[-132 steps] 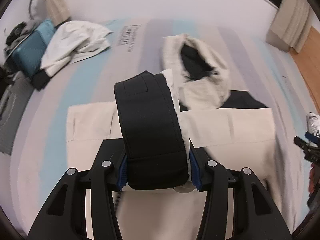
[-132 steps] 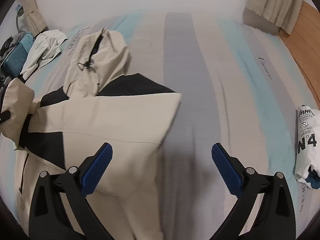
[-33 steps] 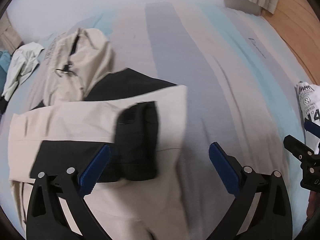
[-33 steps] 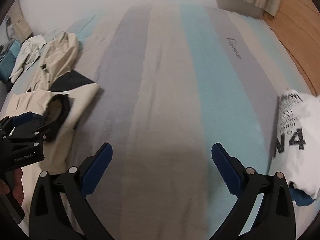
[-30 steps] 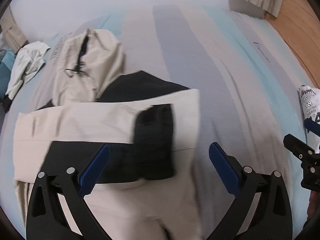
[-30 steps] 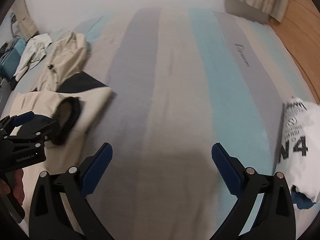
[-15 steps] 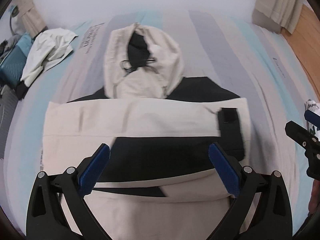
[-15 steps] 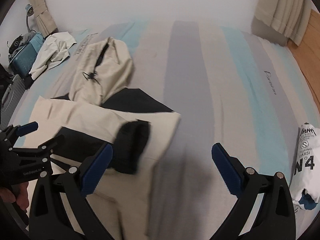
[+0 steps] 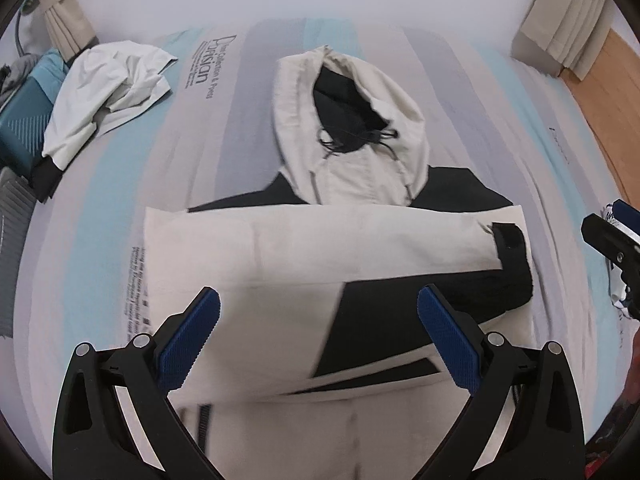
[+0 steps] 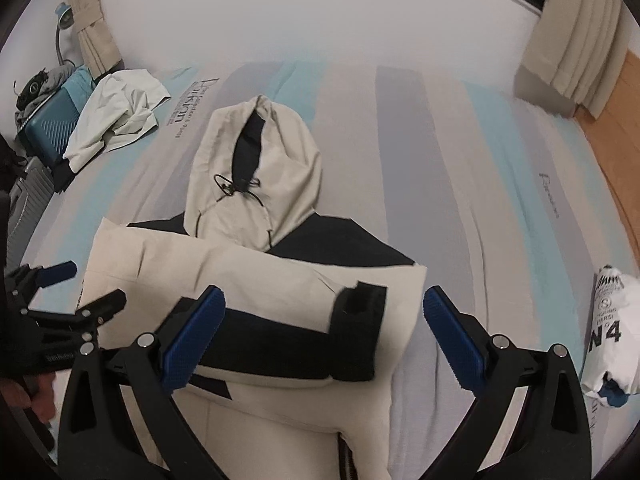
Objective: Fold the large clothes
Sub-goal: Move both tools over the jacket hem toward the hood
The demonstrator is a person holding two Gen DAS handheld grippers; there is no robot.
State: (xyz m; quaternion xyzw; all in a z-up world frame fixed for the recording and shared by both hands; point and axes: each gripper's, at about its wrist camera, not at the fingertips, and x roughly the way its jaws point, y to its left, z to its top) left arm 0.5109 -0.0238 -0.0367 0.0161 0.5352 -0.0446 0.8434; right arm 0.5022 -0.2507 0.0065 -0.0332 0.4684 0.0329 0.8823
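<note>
A cream and black hooded jacket (image 9: 320,248) lies flat on the striped bed, also in the right wrist view (image 10: 248,280). Its hood (image 9: 352,128) points to the far side. One sleeve is folded across the chest, its black cuff (image 9: 514,256) at the right edge, seen too in the right wrist view (image 10: 358,328). My left gripper (image 9: 318,332) is open and empty above the jacket's lower body. My right gripper (image 10: 322,328) is open and empty above the cuff. The left gripper also shows in the right wrist view (image 10: 68,296).
A crumpled white garment (image 9: 108,92) lies at the far left of the bed (image 9: 460,80). A teal suitcase (image 10: 48,124) stands beside it. A folded white printed shirt (image 10: 610,332) lies at the right edge. Curtains (image 10: 572,48) and wooden floor are at the far right.
Earlier my left gripper held the sleeve's black cuff; it has laid the sleeve across the chest and let go. Both cameras have swung left and now face the jacket.
</note>
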